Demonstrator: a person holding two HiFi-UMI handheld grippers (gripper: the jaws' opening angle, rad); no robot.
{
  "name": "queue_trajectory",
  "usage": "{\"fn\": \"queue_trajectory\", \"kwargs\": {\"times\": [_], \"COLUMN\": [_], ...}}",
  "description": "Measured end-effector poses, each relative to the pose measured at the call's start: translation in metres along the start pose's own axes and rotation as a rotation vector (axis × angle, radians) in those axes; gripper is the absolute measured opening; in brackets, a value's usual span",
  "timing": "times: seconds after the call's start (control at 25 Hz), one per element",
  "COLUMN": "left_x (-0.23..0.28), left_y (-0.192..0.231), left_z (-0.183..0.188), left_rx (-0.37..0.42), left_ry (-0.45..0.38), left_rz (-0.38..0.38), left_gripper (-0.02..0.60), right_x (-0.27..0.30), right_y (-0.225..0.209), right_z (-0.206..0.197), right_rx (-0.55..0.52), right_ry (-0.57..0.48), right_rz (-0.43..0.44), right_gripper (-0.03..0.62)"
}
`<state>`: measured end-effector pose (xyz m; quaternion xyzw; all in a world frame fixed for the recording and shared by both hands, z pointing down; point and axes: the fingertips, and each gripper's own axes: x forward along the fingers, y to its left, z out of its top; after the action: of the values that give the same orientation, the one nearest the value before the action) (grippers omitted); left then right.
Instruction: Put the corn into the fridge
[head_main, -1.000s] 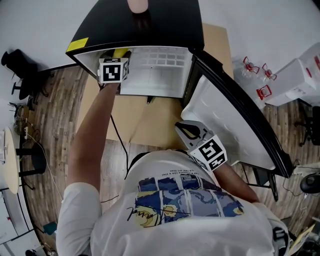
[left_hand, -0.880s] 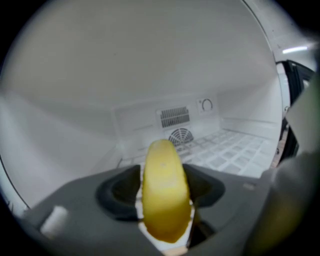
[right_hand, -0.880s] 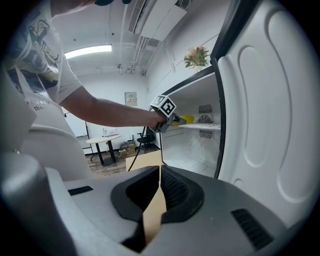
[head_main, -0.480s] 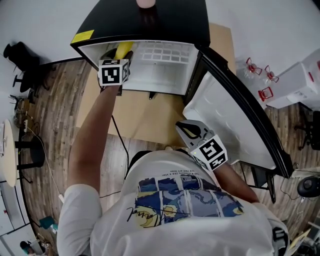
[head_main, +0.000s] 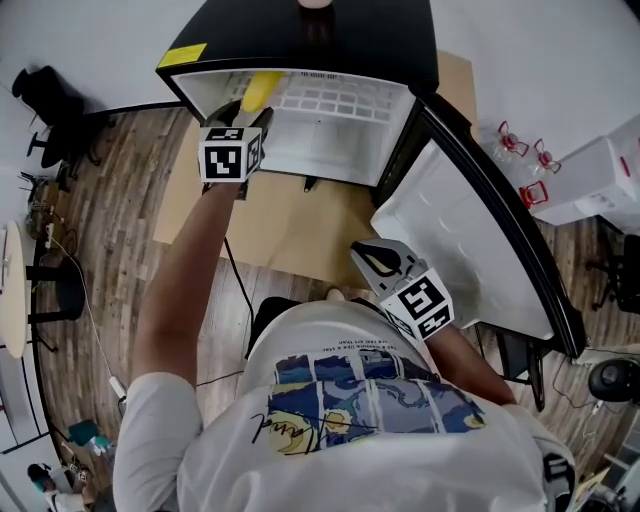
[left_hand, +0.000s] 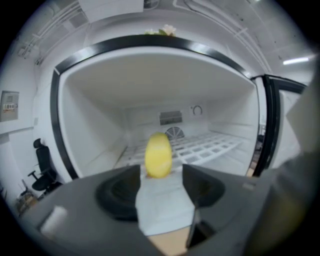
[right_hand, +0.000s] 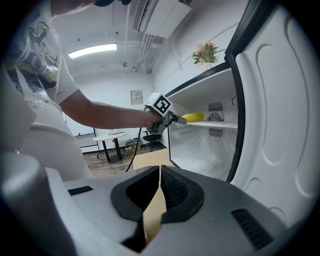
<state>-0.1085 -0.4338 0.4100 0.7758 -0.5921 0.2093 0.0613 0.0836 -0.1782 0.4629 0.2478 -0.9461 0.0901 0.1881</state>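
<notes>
The yellow corn (head_main: 263, 89) lies on the white wire shelf (head_main: 330, 103) at the left of the open black mini fridge (head_main: 310, 45). In the left gripper view the corn (left_hand: 158, 154) sits just past the fingertips, with the shelf (left_hand: 215, 147) running behind it. My left gripper (head_main: 250, 108) reaches into the fridge mouth; its jaws stand apart, wider than the corn, and I see no grip on it. The right gripper (head_main: 372, 256) hangs low by the fridge door (head_main: 470, 240), shut and empty. From the right gripper view the corn (right_hand: 193, 117) rests on the shelf beside the left gripper (right_hand: 175, 119).
The fridge stands on a sheet of cardboard (head_main: 290, 235) on wood flooring. Its door is swung open to the right. A pink-flowered plant (right_hand: 205, 51) sits on the fridge top. White boxes (head_main: 600, 165) stand at right; a black chair (head_main: 45, 95) and a round table (head_main: 12, 300) at left.
My left gripper has drawn back a little from the fridge mouth while the corn stays on the shelf. The right gripper has not moved.
</notes>
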Motion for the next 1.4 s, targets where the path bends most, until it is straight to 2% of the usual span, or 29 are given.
{"fn": "queue_trajectory", "kwargs": {"times": [0.24,0.48,0.76,1.0,1.4], "left_x": [-0.021,-0.049,-0.096,-0.151,-0.237], "left_y": [0.005,0.006,0.017,0.006,0.007], "left_z": [-0.021,-0.045,-0.071,-0.113,-0.160], "left_rx": [-0.039,-0.080,-0.148,-0.159,-0.285], "left_ry": [0.001,-0.001,-0.029,-0.008,-0.015], "left_rz": [-0.017,-0.079,-0.134,-0.234,-0.353], "left_gripper": [0.268,0.255,0.195,0.146,0.070], "right_x": [0.011,0.028,0.045,0.065,0.087], "right_y": [0.011,0.021,0.040,0.066,0.110], "right_z": [0.002,0.006,0.013,0.026,0.030], "right_rx": [-0.013,-0.032,-0.043,0.027,0.029], "right_ry": [0.014,0.030,0.039,0.017,0.036], "right_rz": [0.014,-0.005,-0.035,-0.035,-0.081], "right_gripper": [0.017,0.017,0.017,0.017,0.017]}}
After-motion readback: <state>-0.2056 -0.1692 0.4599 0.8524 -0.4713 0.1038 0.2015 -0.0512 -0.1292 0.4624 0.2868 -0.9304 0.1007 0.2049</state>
